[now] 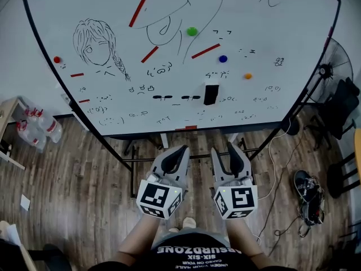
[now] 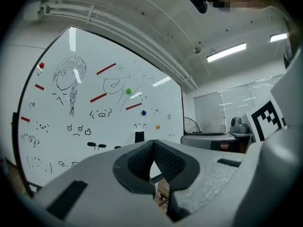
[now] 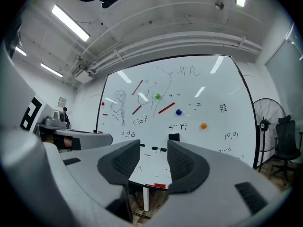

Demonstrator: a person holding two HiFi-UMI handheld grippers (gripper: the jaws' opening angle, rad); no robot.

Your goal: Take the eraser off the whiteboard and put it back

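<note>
- While the person stands facing the whiteboard [image 1: 73,7], some plastic bottles [image 1: 35,127] are on the wooden floor at the far left, below the board's left edge.
- On the left part of the board there are a red magnet [image 1: 56,60] and a drawing of a girl's head with a braid [image 1: 95,41].
- The left gripper [image 1: 180,150] is near the person, below the board. Its jaws are closed tip to tip, with nothing between them.
- The black eraser [image 1: 211,94] sits upright on the lower middle of the board, well apart from both grippers.
- The right gripper [image 1: 224,151] is just beside the left one. Its jaws stand apart and are empty.
- Above and right of the eraser are a green magnet [image 1: 192,31], a blue magnet [image 1: 223,58] and an orange magnet [image 1: 248,76].
- A fan [image 1: 333,66] stands at the board's right edge.
</note>
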